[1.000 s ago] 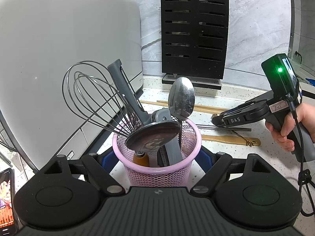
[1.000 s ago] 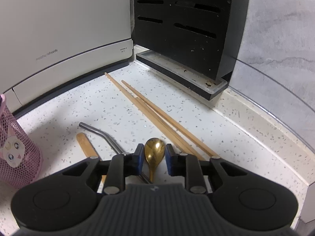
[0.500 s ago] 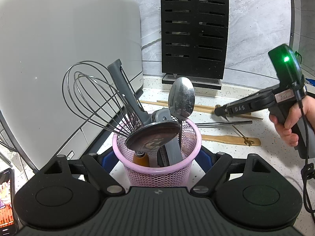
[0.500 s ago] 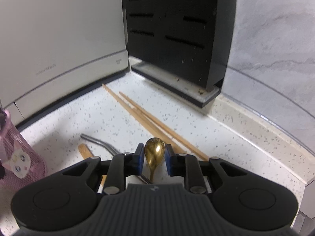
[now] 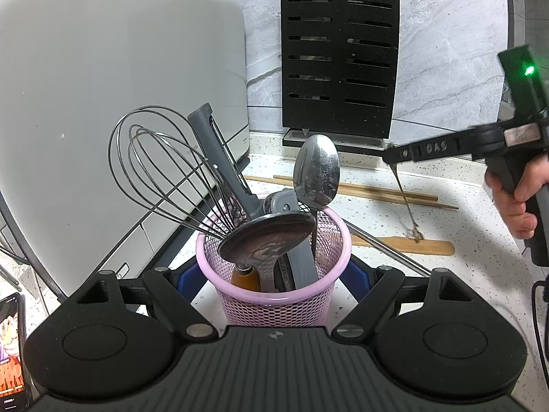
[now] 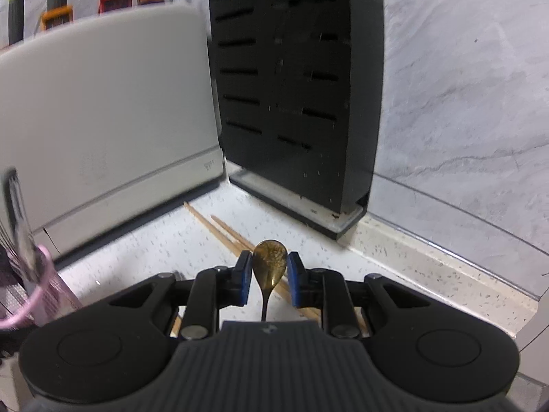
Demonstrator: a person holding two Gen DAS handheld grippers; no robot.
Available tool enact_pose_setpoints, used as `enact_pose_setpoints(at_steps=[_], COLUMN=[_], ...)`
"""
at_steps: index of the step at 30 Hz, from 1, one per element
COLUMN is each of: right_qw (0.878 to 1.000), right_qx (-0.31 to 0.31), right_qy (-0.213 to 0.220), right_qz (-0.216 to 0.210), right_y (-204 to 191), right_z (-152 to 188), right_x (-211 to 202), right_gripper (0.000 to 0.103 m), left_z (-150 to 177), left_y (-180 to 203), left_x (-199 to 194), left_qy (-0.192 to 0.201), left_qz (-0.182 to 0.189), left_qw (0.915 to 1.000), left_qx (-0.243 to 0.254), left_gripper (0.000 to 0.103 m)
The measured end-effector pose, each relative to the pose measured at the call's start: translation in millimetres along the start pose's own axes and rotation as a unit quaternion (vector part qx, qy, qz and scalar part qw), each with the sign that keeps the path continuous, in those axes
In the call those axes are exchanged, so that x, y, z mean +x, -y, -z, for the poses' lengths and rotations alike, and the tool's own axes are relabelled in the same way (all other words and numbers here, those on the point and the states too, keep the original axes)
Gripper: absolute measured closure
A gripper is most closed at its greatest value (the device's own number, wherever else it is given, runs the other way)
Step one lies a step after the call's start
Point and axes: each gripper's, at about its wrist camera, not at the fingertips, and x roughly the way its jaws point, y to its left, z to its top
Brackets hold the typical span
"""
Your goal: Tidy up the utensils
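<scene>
A pink mesh utensil cup (image 5: 274,304) stands between my left gripper's (image 5: 274,274) fingers, which are closed against its sides. It holds a whisk (image 5: 164,178), a steel spoon (image 5: 316,175), a dark ladle (image 5: 267,242) and grey-handled tools. My right gripper (image 6: 270,271) is shut on a small gold spoon (image 6: 270,266), lifted above the counter; in the left wrist view the spoon's handle (image 5: 406,206) hangs down from it. The cup's rim (image 6: 37,281) shows at the right wrist view's left edge.
Chopsticks (image 5: 360,190), a metal straw (image 5: 384,250) and a wooden spatula (image 5: 405,244) lie on the speckled counter. A black knife block (image 5: 338,65) stands at the back wall, a white appliance (image 5: 103,103) on the left. A phone (image 5: 12,346) lies at the lower left.
My right gripper has risen from the counter with the gold spoon, lifting it clear of the chopsticks. The left gripper and cup have stayed still.
</scene>
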Motion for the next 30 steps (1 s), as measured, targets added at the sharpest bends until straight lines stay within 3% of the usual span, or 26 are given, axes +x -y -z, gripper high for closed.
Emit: enact_pose_setpoints(at_steps=[3,5,13,19,25,30], right_qw=[1.000,0.999,0.999,0.999,0.995,0.995], right_qx=[-0.005,-0.008,-0.018,0.033,0.092,0.081], right_qy=[0.023,0.032,0.033,-0.002,-0.016,-0.050], right_qz=[-0.011,-0.022,-0.033,-0.032,-0.018,-0.001], right_y=[-6,-11,-18,4,31,42], right_z=[-4,-6,-6,-6,-10,-7], right_x=[-12,-17,-20,-1,11,34], right_gripper=[0.084,0.103,0.103,0.101,0.085,0.085], left_z=[0,0,0,0,-1,-2], left_y=[0,0,0,-1,-1,-1], left_x=[0,0,0,0,0,1], left_qy=[0.000,0.000,0.000,-0.001,-0.001,-0.002], left_qz=[0.000,0.000,0.000,0.002,0.003,0.003], left_qw=[1.0000,1.0000,1.0000,1.0000,1.0000,1.0000], left_qx=[0.000,0.000,0.000,-0.002,-0.004,-0.004], left_gripper=[0.008,0.008,0.008,0.008,0.008,0.008])
